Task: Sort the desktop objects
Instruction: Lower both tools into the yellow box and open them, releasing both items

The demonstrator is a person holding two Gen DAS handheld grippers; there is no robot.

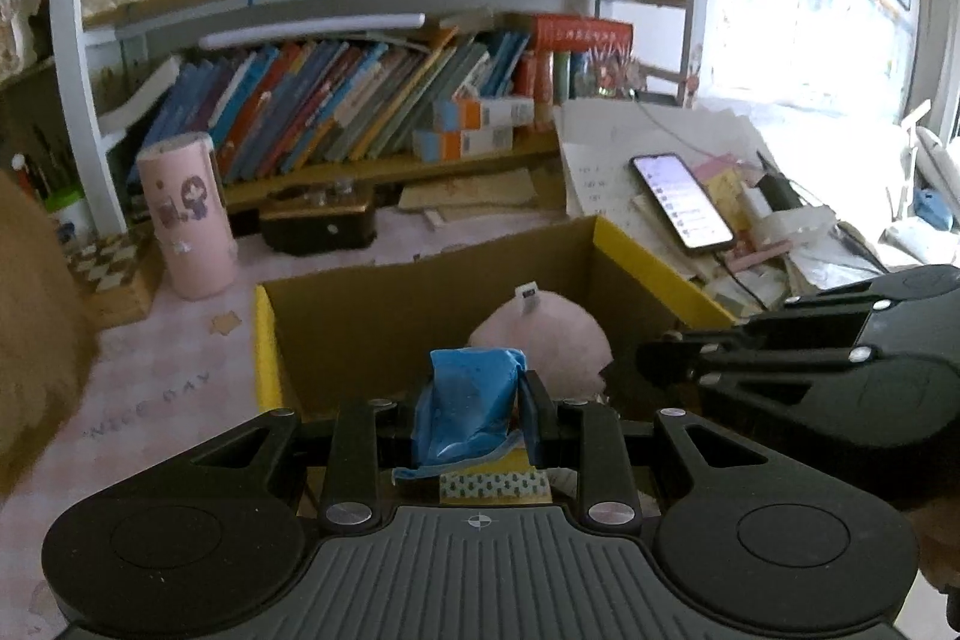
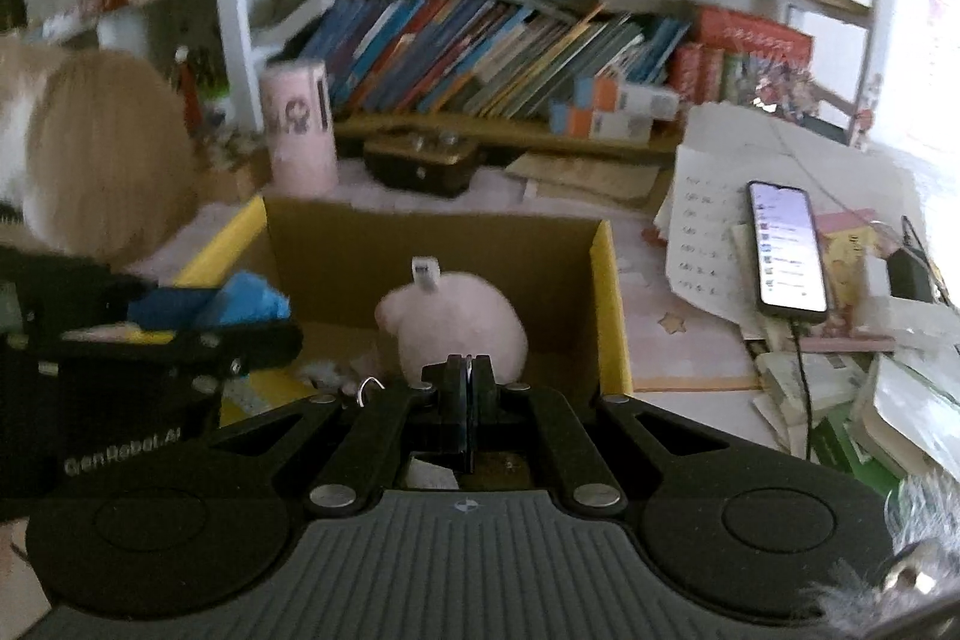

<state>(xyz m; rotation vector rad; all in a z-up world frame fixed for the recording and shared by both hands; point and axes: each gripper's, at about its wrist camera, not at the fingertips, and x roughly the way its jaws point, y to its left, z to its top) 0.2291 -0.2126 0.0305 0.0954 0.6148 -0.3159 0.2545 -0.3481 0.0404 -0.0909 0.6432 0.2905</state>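
My left gripper (image 1: 477,400) is shut on a blue plastic packet (image 1: 474,382), held over the near edge of an open cardboard box (image 1: 390,316) with yellow flaps. Inside the box lies a pink plush toy (image 1: 546,340) with a white tag. My right gripper (image 2: 467,376) is shut with nothing between its fingers and points into the same box (image 2: 372,244), just in front of the pink plush toy (image 2: 456,322). In the right wrist view, the left gripper (image 2: 282,334) reaches in from the left with the blue packet (image 2: 252,301). In the left wrist view, the right gripper (image 1: 651,358) enters from the right.
A pink cylinder (image 1: 186,214) and a dark case (image 1: 318,220) stand behind the box, below shelves of books. A lit phone (image 1: 681,202) lies on piled papers at the right. A chequered box (image 1: 114,268) and a brown furry shape (image 1: 36,328) are at the left.
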